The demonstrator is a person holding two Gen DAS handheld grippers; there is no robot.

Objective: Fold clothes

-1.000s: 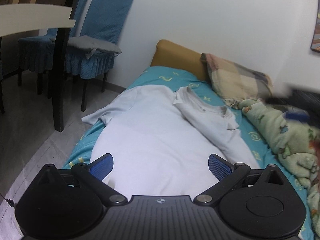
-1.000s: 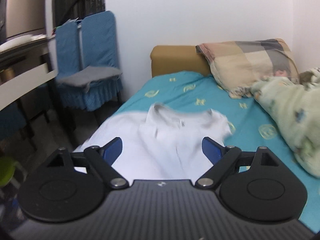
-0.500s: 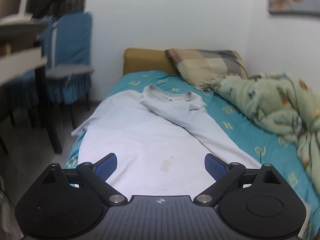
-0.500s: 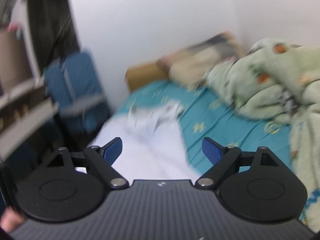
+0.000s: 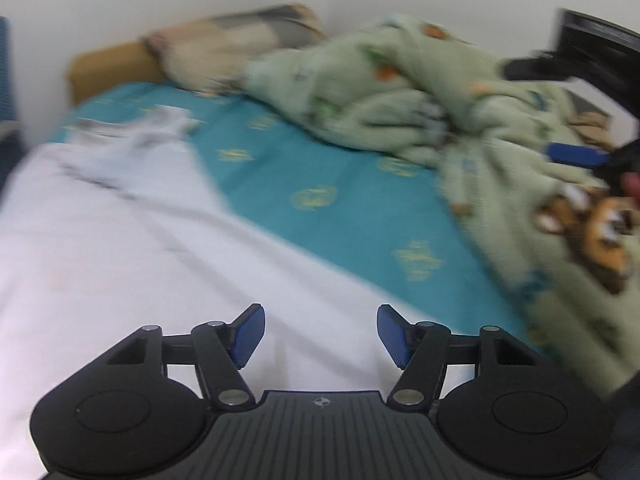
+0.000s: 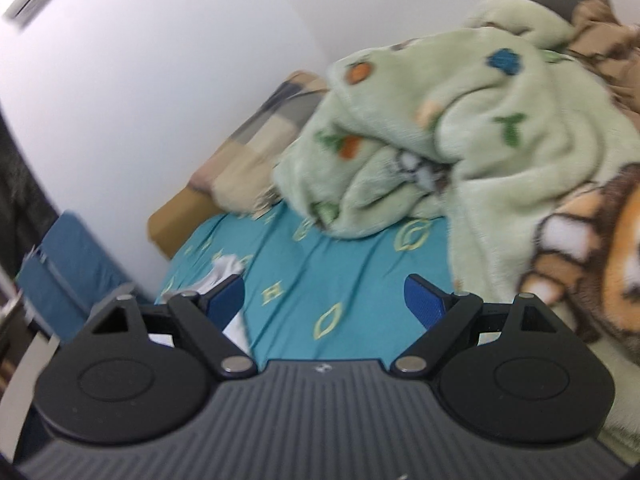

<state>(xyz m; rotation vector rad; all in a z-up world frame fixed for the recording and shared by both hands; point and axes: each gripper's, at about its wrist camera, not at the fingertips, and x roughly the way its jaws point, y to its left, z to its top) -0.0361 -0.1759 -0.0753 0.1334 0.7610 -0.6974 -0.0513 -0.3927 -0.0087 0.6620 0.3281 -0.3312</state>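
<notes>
Left gripper (image 5: 318, 334): our blue pads stand apart with nothing between them, hovering low over the near part of the white shirt (image 5: 120, 248).
Right gripper (image 6: 324, 304): we have these pads spread wide too, empty, pointed across the teal bedsheet (image 6: 320, 280) toward the green blanket (image 6: 460, 120); in the left view it shows at the far right edge, above the blanket.
Shirt position: it lies spread on the left side of the bed, its collar end toward the plaid pillow (image 5: 240, 44); from the right view we see only a white scrap of it beside our left pad.
Handling: we judge the shirt light, limp and thin; it will sag and crease wherever we lift it, and it should drag easily over the sheet rather than hold a shape.
Where to grip: we would pinch edges, the hem corners or a shoulder seam, one gripper each, since a mid-panel pinch would only bunch the cloth.
Risk: a shallow bite may slip off, and a deep one could catch the bedsheet beneath.
Limits: both views are motion-blurred, so we cannot tell the sleeves' exact lay.
</notes>
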